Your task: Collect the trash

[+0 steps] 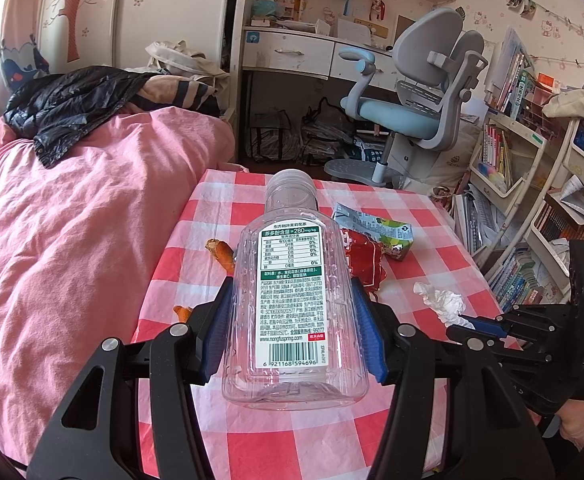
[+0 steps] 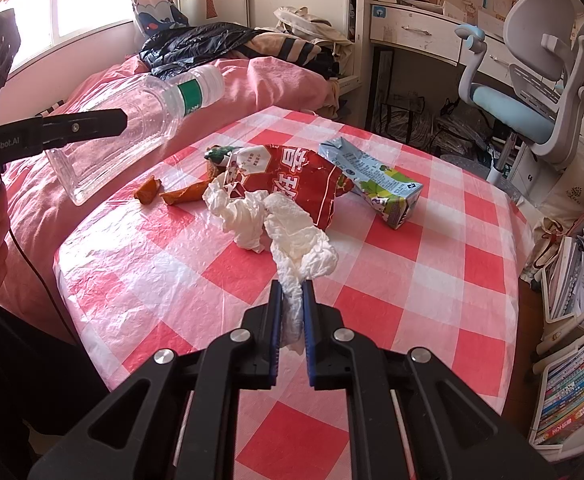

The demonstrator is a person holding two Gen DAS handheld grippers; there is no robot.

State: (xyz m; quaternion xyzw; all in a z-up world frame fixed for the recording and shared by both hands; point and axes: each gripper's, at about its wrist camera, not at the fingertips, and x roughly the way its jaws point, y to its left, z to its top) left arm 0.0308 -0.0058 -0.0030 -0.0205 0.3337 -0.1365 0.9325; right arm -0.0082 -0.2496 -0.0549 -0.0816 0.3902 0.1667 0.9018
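Checked red-white tablecloth [image 2: 392, 280] | pink bed [image 1: 72, 220] beside | desk chair [image 1: 424, 92] beyond

1. A table [image 2: 432, 280] with a red and white checked plastic cloth.
2. On it lie a red snack bag [image 2: 292, 184], a drink carton [image 2: 376, 182], a crumpled tissue [image 2: 240, 216] and orange peel pieces [image 2: 148, 190].

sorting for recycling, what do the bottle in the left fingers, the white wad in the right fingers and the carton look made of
Bottle: clear hard plastic, glossy; the table shows through its ribbed walls, under a paper-like printed label.
White wad: tissue or paper napkin, matte, soft crumpled folds.
Carton: printed paperboard, probably coated, with a slight sheen and dented edges.
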